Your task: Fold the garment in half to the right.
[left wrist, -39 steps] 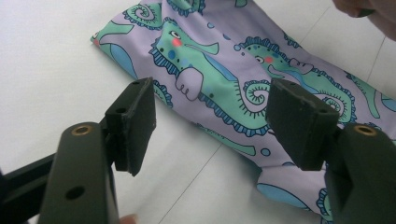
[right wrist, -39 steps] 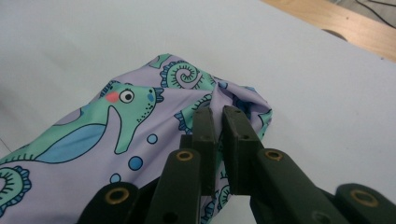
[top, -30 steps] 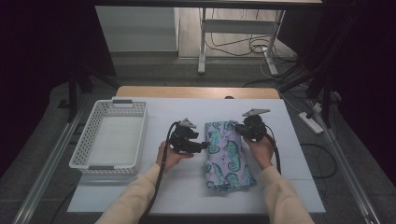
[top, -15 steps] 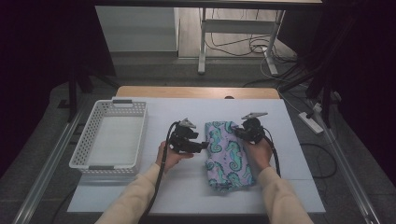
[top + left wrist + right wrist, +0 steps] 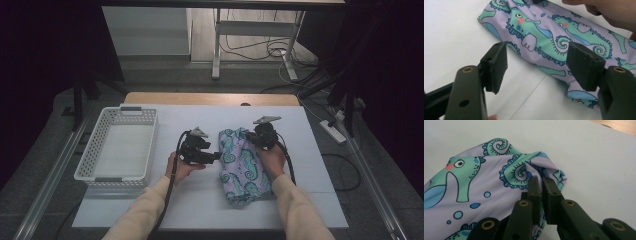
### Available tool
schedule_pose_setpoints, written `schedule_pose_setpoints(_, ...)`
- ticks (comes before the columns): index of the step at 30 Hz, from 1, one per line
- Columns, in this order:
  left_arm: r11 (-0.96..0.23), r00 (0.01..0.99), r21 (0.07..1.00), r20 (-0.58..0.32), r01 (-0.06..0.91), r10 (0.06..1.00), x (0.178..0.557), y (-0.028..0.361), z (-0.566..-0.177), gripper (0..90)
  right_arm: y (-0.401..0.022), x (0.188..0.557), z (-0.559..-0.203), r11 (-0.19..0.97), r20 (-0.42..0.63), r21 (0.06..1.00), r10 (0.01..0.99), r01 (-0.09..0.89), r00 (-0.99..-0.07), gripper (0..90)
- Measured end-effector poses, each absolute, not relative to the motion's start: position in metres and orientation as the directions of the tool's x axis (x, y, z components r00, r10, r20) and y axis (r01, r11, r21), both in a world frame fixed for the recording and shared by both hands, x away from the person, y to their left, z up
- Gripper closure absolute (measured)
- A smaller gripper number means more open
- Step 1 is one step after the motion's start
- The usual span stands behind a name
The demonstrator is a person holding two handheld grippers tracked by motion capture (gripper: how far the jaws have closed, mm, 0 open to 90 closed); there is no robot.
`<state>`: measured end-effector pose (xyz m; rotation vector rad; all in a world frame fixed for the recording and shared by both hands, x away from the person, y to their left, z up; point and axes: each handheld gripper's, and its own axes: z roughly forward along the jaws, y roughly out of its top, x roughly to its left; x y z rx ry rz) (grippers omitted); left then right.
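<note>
High view: my two hands work near the middle of the white table (image 5: 150, 210), with the seahorse-print cloth (image 5: 242, 167) lying right of centre as a folded, crumpled strip that runs from far to near. My right gripper (image 5: 249, 140) is at the cloth's far end, and in the right gripper view (image 5: 541, 195) its jaws are pressed together on a pinched fold of the fabric, which bunches up just ahead of the pads. My left gripper (image 5: 216, 157) sits just left of the cloth's long edge; in the left gripper view (image 5: 537, 65) its jaws stand wide apart with nothing clamped, bare table and the cloth's edge showing between them.

Off to the left stands a white basket (image 5: 90, 160), well apart from the cloth, with open table between it and my left hand. Nothing lies between the grippers and the cloth. Bare table stretches right of the cloth to the edge, and beyond the far end up to a wooden strip (image 5: 210, 98) along the back. The cloth's near end stops short of the table's near edge.
</note>
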<state>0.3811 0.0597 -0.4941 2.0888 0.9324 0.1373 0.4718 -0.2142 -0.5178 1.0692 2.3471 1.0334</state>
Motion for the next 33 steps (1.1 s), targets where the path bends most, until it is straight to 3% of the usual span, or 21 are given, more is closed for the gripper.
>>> schedule_pose_setpoints(3,-0.385,0.719,0.727,-0.213,0.569,0.661,0.381,0.06,-0.494,33.6,-0.216,0.473,-0.52,0.454,-0.024,0.732,0.763,0.508,-0.646,81.9)
schedule_pose_setpoints(8,-0.385,0.718,0.726,-0.212,0.57,0.663,0.381,0.061,-0.494,33.6,-0.223,0.47,-0.513,0.406,0.021,0.746,0.778,0.528,-0.627,62.5)
schedule_pose_setpoints(11,-0.384,0.718,0.726,-0.213,0.57,0.663,0.382,0.061,-0.494,33.5,-0.225,0.463,-0.503,0.392,0.034,0.757,0.776,0.523,-0.63,57.0)
schedule_pose_setpoints(22,-0.385,0.72,0.727,-0.212,0.568,0.661,0.383,0.06,-0.494,33.5,-0.223,0.423,-0.488,0.44,0.027,0.762,0.712,0.476,-0.702,53.5)
schedule_pose_setpoints(25,-0.386,0.722,0.729,-0.21,0.566,0.66,0.383,0.059,-0.494,33.5,-0.222,0.411,-0.488,0.469,0.019,0.751,0.687,0.464,-0.726,57.0)
schedule_pose_setpoints(33,-0.392,0.725,0.727,-0.208,0.564,0.657,0.383,0.058,-0.494,33.3,-0.213,0.371,-0.487,0.567,0.02,0.72,0.56,0.4,-0.828,85.9)
